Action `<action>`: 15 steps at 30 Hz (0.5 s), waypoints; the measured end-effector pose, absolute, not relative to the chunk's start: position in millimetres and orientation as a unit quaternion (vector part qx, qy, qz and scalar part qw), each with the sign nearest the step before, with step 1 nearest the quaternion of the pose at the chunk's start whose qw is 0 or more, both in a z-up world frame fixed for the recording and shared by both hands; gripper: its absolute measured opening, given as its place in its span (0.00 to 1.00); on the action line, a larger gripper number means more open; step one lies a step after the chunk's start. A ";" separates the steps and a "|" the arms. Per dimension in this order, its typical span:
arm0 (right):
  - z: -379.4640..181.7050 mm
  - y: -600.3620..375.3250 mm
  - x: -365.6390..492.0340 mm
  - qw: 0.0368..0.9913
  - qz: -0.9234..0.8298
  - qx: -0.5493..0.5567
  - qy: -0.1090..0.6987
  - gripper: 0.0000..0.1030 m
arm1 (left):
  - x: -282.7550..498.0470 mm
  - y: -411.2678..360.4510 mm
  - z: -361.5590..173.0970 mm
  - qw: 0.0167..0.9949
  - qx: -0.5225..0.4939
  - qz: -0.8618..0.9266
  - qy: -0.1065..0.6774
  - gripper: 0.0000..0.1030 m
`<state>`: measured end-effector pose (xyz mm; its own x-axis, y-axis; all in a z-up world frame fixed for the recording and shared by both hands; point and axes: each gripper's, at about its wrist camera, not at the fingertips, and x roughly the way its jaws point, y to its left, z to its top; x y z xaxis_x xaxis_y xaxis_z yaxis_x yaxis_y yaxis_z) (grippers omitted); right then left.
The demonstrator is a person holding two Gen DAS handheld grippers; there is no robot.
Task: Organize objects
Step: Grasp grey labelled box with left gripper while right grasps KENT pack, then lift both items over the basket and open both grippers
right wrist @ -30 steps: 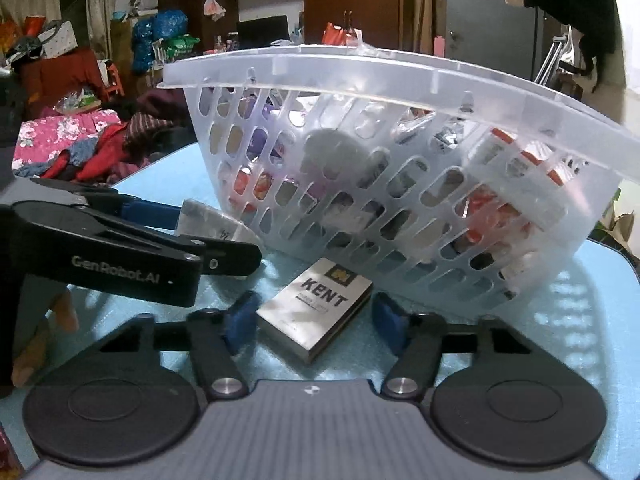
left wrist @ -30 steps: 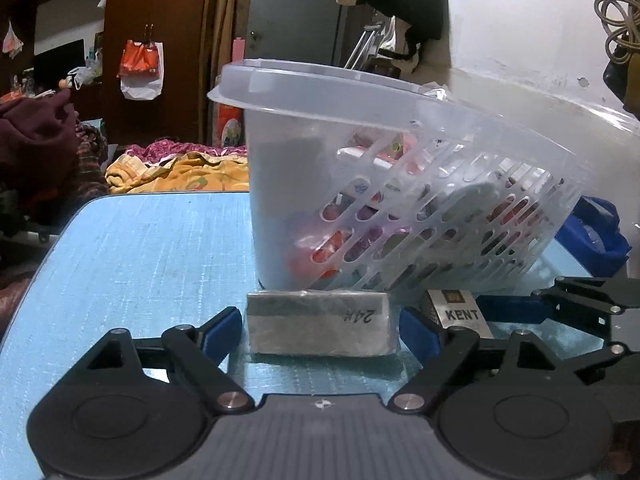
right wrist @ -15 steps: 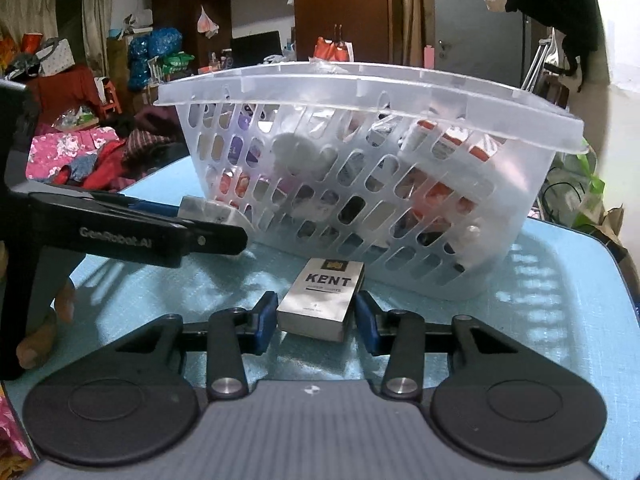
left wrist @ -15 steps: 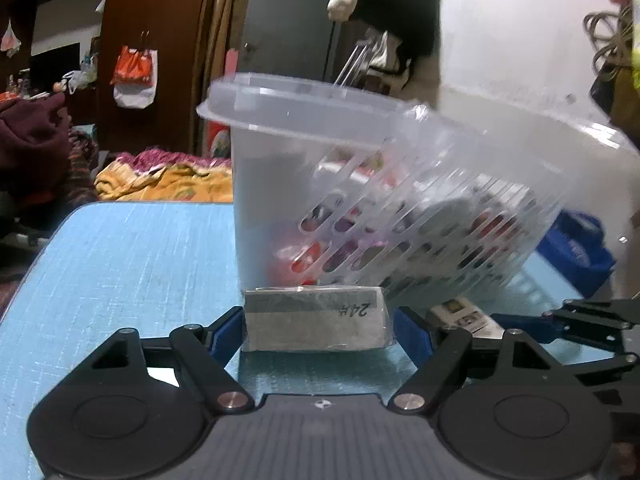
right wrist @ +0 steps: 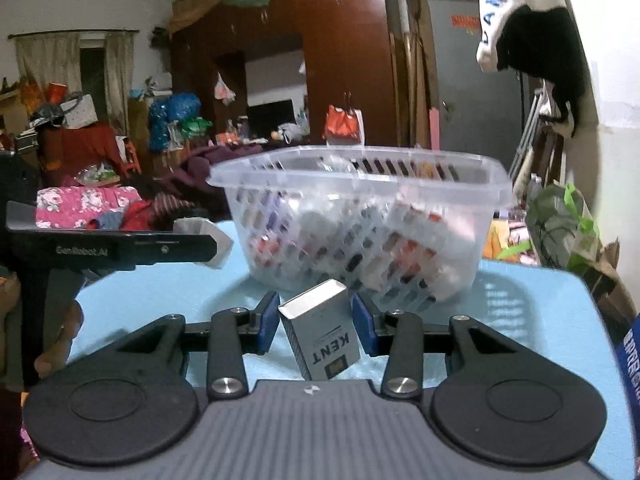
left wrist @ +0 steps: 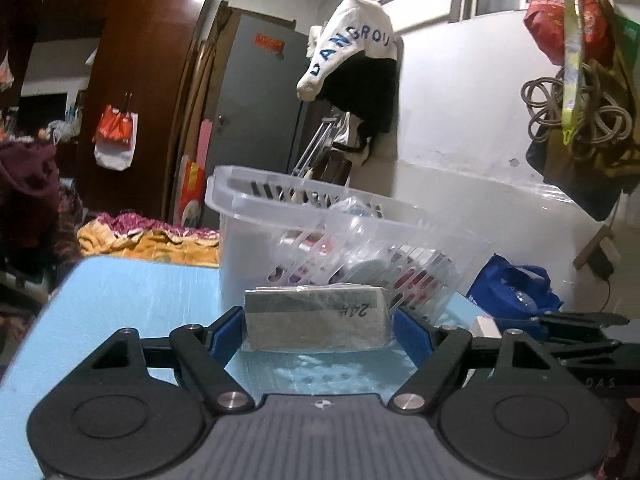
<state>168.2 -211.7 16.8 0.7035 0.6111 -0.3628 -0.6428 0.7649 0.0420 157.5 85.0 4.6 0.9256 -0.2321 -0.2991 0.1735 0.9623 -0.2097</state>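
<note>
My left gripper [left wrist: 318, 330] is shut on a grey packet marked "24H" [left wrist: 316, 318] and holds it up in front of the clear slotted basket [left wrist: 280, 216]. My right gripper [right wrist: 316, 326] is shut on a silver KENT cigarette box [right wrist: 320, 332], tilted, lifted above the blue table in front of the same basket [right wrist: 360, 184]. The basket holds several small packets. The left gripper with its packet [right wrist: 204, 236] shows at the left of the right wrist view; the right gripper [left wrist: 560, 328] shows at the right of the left wrist view.
The blue table [left wrist: 132, 284] carries the basket. A blue bag [left wrist: 516, 288] lies past its right edge. Piles of clothes [right wrist: 88, 204], a wardrobe and hanging bags surround the table. A person's fingers [right wrist: 60, 340] hold the left gripper.
Both grippers have risen off the table and pulled back from the basket, each lifting its item. The KENT box has tipped up between the right fingers.
</note>
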 end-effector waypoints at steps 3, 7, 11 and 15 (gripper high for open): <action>15.6 -203.5 171.4 0.922 0.334 -0.059 0.188 0.42 | 160.4 85.0 4.4 0.977 -0.090 -0.104 0.163 0.80; 8.4 -205.5 177.2 0.922 0.333 -0.053 0.193 0.41 | 163.7 89.1 -2.6 0.975 -0.097 -0.108 0.167 0.80; 9.3 -208.0 173.2 0.923 0.331 -0.056 0.187 0.41 | 163.1 90.6 -5.5 0.975 -0.101 -0.109 0.167 0.80; 14.4 -209.9 169.1 0.924 0.335 -0.051 0.179 0.41 | 158.6 90.4 0.2 0.975 -0.106 -0.117 0.159 0.80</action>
<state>169.1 -209.9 14.4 0.7123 0.6001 -0.3640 -0.6364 0.7710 0.0259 158.6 90.4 0.2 0.9218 -0.2622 -0.2855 0.1947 0.9500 -0.2440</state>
